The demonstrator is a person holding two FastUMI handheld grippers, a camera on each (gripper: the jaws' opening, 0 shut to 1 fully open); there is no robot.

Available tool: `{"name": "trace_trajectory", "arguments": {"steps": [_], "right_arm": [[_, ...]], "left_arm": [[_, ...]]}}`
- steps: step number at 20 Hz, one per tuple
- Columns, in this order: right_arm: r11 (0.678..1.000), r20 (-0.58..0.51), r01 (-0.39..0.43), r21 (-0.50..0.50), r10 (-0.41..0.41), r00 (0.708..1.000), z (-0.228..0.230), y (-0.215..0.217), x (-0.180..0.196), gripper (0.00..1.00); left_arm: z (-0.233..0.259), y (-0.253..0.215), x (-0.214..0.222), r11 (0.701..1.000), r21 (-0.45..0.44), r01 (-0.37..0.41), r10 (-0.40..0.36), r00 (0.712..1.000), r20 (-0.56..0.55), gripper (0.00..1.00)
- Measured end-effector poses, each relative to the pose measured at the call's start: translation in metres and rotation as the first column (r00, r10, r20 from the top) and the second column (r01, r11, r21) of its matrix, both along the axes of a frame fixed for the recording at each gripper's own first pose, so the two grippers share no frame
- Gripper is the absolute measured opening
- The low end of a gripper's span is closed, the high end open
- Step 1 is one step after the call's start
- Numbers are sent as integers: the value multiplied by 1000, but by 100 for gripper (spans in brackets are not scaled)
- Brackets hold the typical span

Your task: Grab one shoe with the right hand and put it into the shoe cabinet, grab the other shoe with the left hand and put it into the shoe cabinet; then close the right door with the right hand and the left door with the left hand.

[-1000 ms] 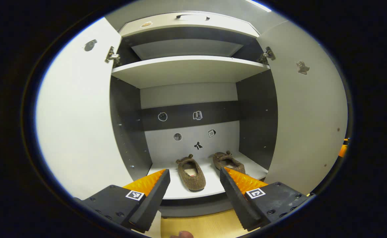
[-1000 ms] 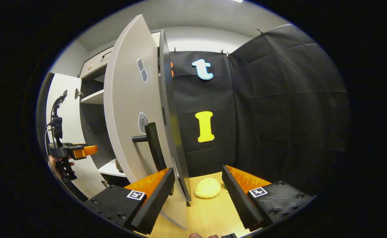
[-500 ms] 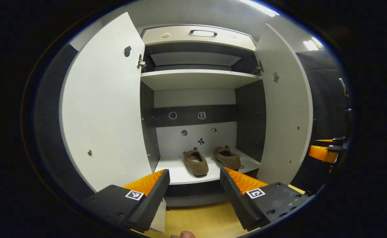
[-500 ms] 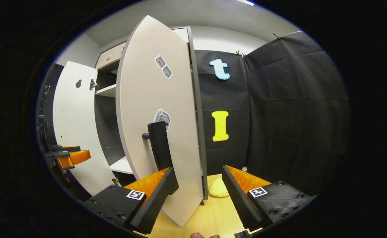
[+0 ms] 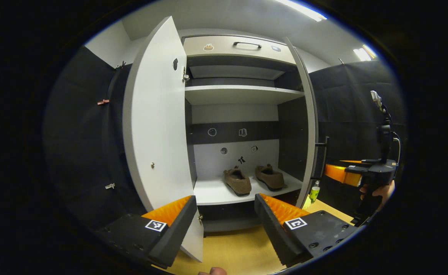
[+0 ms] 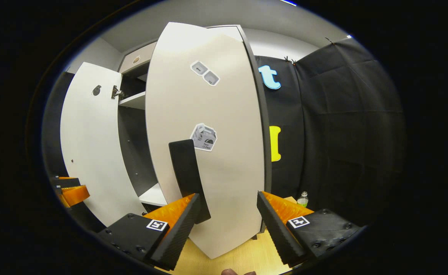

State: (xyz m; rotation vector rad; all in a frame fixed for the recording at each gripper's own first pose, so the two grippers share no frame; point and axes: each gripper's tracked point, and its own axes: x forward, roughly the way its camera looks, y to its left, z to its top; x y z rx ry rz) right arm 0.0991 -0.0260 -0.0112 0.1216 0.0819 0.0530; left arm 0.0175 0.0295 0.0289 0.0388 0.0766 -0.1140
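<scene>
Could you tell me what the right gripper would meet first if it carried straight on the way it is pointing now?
Most likely the outer face of the right door, just beside its black handle. The open right gripper points squarely at it; depth is hard to judge.

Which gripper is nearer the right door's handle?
Right. The right gripper sits open just before the handle; the left gripper is back, facing the shoes.
</scene>
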Motion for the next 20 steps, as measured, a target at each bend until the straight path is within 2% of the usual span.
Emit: {"name": "trace_trajectory", "arguments": {"steps": [10,20], "right_arm": [[1000,8,11,-25,-11,1000,-1,33,36,98],[998,14,20,-64,-19,1000,-2,54,72,98]], "left_arm": [[-21,44,-43,998,-45,-54,53,998,-31,96],[-19,136,-49,983,-41,-178,177,984,-37,97]]}}
